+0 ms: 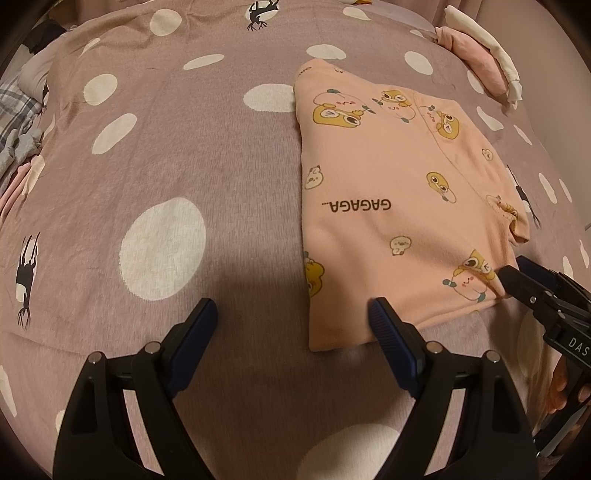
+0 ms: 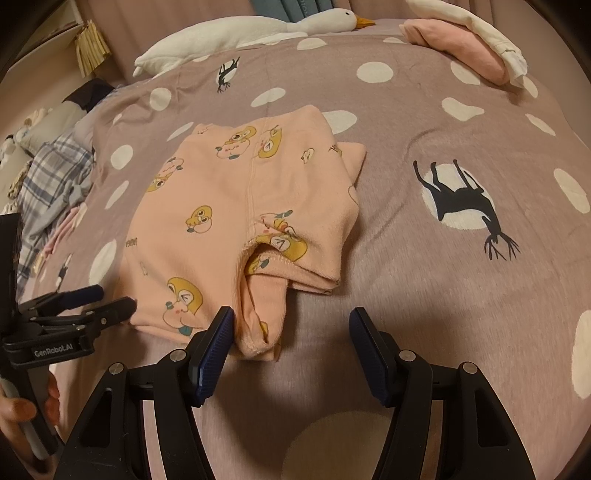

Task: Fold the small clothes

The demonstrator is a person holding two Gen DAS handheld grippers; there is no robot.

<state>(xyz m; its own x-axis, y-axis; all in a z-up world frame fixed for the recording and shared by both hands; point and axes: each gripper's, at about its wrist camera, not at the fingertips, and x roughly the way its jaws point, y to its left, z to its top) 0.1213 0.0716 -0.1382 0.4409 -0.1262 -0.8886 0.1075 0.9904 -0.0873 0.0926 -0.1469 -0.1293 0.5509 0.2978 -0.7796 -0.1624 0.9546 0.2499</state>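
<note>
A small pink garment (image 1: 391, 206) printed with yellow cartoon ducks and the word GAGAGA lies folded flat on the bed; it also shows in the right wrist view (image 2: 240, 229). My left gripper (image 1: 293, 317) is open and empty, its right finger at the garment's near left corner. My right gripper (image 2: 291, 325) is open, with the garment's near corner lying between its fingers, next to the left finger. The right gripper shows at the right edge of the left wrist view (image 1: 513, 275), touching the garment's near right edge. The left gripper shows at the left of the right wrist view (image 2: 110, 299).
The bed cover (image 1: 184, 166) is mauve with white spots and black deer. A folded pink and white pile (image 2: 469, 40) lies at the far right. A white goose plush (image 2: 258, 33) lies along the far edge. Plaid and grey clothes (image 2: 51, 177) lie at the left.
</note>
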